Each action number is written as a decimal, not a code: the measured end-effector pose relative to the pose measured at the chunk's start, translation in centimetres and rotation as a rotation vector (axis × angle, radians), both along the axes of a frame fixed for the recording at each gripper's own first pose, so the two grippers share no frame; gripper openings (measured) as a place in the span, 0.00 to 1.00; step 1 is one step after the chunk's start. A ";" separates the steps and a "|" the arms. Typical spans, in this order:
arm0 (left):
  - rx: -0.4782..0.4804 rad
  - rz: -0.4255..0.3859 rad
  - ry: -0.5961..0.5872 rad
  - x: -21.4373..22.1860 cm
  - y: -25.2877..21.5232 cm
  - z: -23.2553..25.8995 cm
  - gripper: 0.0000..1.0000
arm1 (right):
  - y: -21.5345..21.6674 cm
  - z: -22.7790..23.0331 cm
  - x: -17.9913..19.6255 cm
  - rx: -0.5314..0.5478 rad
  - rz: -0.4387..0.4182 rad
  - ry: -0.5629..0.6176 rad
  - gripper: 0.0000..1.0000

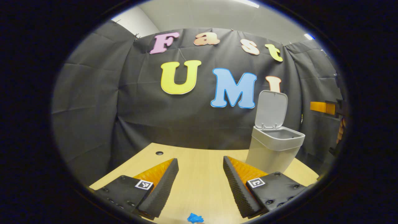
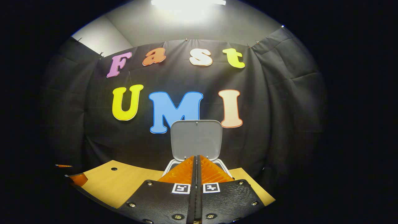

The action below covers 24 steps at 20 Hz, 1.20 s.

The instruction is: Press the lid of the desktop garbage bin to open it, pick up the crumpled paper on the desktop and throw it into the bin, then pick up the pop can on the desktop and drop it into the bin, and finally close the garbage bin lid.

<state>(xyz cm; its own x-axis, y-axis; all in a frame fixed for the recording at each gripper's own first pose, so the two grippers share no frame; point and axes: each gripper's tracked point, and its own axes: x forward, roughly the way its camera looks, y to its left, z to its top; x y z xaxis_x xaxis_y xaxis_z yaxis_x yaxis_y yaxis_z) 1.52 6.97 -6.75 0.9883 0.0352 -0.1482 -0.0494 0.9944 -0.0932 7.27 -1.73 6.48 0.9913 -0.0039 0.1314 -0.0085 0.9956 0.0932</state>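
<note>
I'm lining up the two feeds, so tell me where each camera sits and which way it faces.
Left gripper view: rides the left gripper, fingers apart, facing across the table to the wall; the bin stands ahead to the right, and the other gripper shows at the right edge.
Right gripper view: rides the right gripper, fingers together, facing the bin head-on.
Shared: bin with lid up, table, wall.

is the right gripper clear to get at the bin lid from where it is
Probably yes. The right gripper is shut with nothing between its fingers and points straight at the bin, whose lid stands open and upright just beyond the tips. Nothing sits between them.
</note>
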 end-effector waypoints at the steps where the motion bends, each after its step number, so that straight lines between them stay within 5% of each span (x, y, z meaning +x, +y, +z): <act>1: 0.000 0.000 0.007 0.0 0.3 -0.3 0.96 | 0.2 0.1 -0.6 -0.001 -0.004 -0.009 0.06; 4: -0.006 -0.003 0.022 -0.2 0.8 -0.9 0.96 | 0.8 -0.6 -1.2 -0.027 -0.001 -0.014 0.33; 6: -0.016 -0.004 0.033 -0.2 1.0 -1.5 0.97 | 1.6 -1.3 -1.4 -0.050 0.022 0.003 0.75; 7: -0.019 -0.006 0.039 -0.2 1.1 -1.7 0.96 | 1.7 -1.6 -1.4 -0.059 0.019 0.012 0.87; 9: -0.019 -0.012 0.052 -0.3 1.2 -2.5 0.97 | 1.9 -2.0 -1.9 -0.073 0.012 0.012 0.99; 24: -0.054 -0.122 0.427 -4.3 -0.1 -18.4 0.94 | 6.0 -5.7 -6.8 -0.138 0.057 0.057 0.99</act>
